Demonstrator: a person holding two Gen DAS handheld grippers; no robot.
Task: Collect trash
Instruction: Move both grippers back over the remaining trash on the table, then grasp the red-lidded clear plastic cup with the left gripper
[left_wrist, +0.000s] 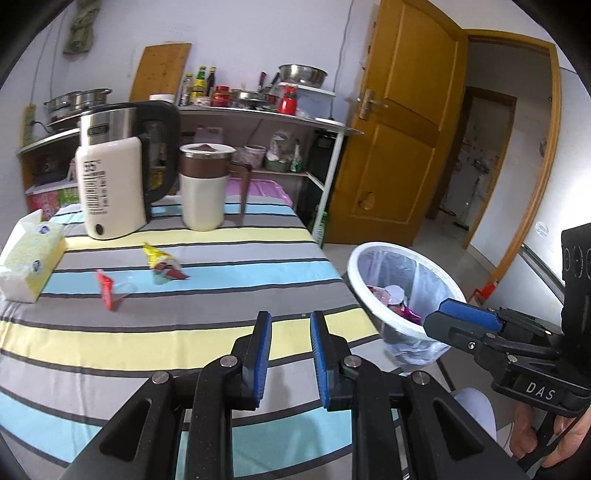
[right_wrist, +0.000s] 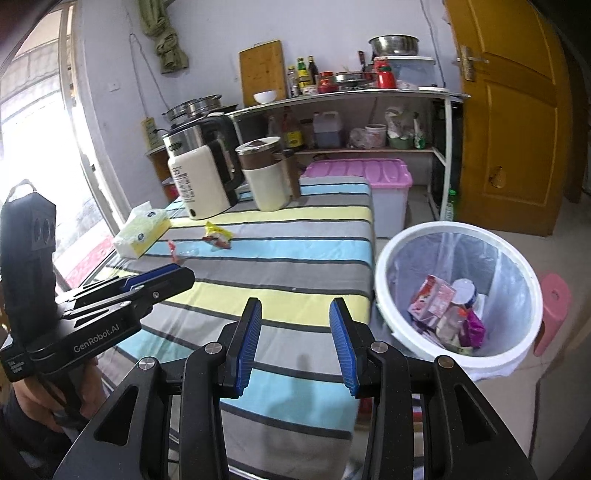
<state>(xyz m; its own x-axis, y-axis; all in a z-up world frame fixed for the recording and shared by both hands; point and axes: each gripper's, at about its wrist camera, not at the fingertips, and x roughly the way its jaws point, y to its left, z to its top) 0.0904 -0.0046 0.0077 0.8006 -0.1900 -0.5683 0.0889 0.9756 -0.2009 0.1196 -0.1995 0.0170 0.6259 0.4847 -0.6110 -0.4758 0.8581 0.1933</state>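
Observation:
A yellow and red snack wrapper (left_wrist: 162, 263) (right_wrist: 218, 235) and a red and clear wrapper (left_wrist: 109, 288) (right_wrist: 177, 250) lie on the striped tablecloth (left_wrist: 184, 332) (right_wrist: 288, 258). A white trash bin (left_wrist: 369, 258) (right_wrist: 388, 258) with a clear liner holds several wrappers, right of the table. My left gripper (left_wrist: 290, 321) (right_wrist: 181, 271) is open and empty over the table's near part. My right gripper (right_wrist: 295, 306) (left_wrist: 432, 314) is open and empty over the table's right edge, next to the bin.
A cream kettle (left_wrist: 114, 192) (right_wrist: 201, 181), a cream and brown mug (left_wrist: 205, 188) (right_wrist: 266, 177) and a tissue pack (left_wrist: 27, 262) (right_wrist: 142, 232) stand at the table's far side. A pink-lidded box (right_wrist: 369, 173), a cluttered shelf (right_wrist: 351, 99) and a wooden door (left_wrist: 399, 129) lie beyond.

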